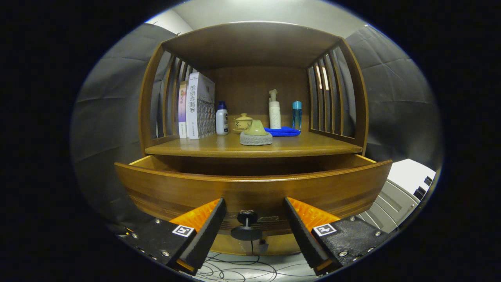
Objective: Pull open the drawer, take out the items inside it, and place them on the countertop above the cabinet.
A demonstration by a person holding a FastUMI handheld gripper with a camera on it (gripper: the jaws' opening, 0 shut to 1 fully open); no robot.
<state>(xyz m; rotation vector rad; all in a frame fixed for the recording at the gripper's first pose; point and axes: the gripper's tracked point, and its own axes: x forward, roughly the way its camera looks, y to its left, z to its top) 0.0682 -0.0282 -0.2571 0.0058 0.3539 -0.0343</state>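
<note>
Jaws of the gripper (254, 227) spread around the knob (246, 225); the drawer (254, 188) looks stiff, heavy wood, best pulled by it.

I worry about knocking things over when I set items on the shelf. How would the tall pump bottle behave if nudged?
The pump bottle is tall and narrow, so it would probably tip easily. It stands behind the blue cloth, which might soften a forward fall. The open gripper straddles the drawer knob, well away from it.
</note>
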